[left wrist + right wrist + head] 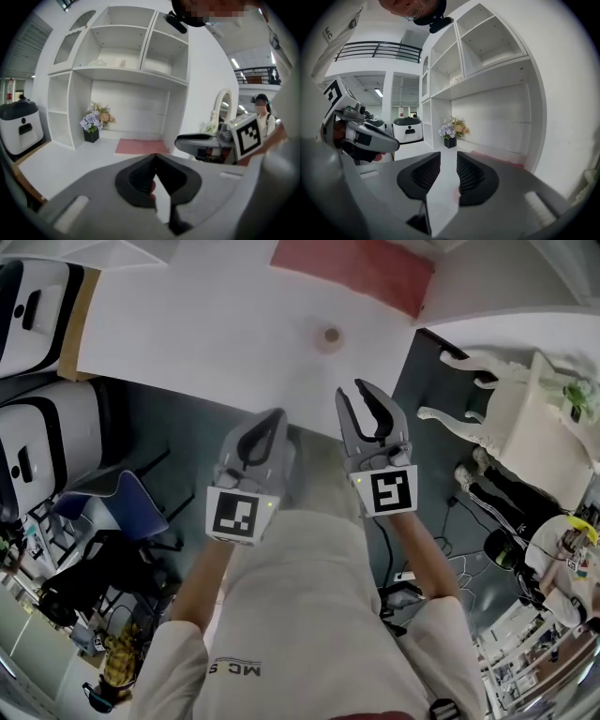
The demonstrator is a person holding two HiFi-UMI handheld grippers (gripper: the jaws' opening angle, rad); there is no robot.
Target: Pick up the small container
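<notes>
Okay, so in the head view we've got both grippers side by side at the near edge of a white table (pixel 187 324). The small container (pixel 330 335) sits alone on the tabletop beyond them, well apart from both and just short of a red mat (pixel 356 268) at the far side. The left gripper (pixel 272 418) is clenched and the right gripper (pixel 353 390) is released. In the left gripper view, the jaw tips meet at a point with nothing gripped. Ahead we see a white shelf unit (pixel 122 70), a pot of flowers (pixel 96 121) and the mat, with the right gripper off to the right. In the right gripper view, the jaws stand apart with only bare tabletop in the gap. The flowers and shelves are beyond, the left gripper is at the left, and we can't clearly pick out the container here.
</notes>
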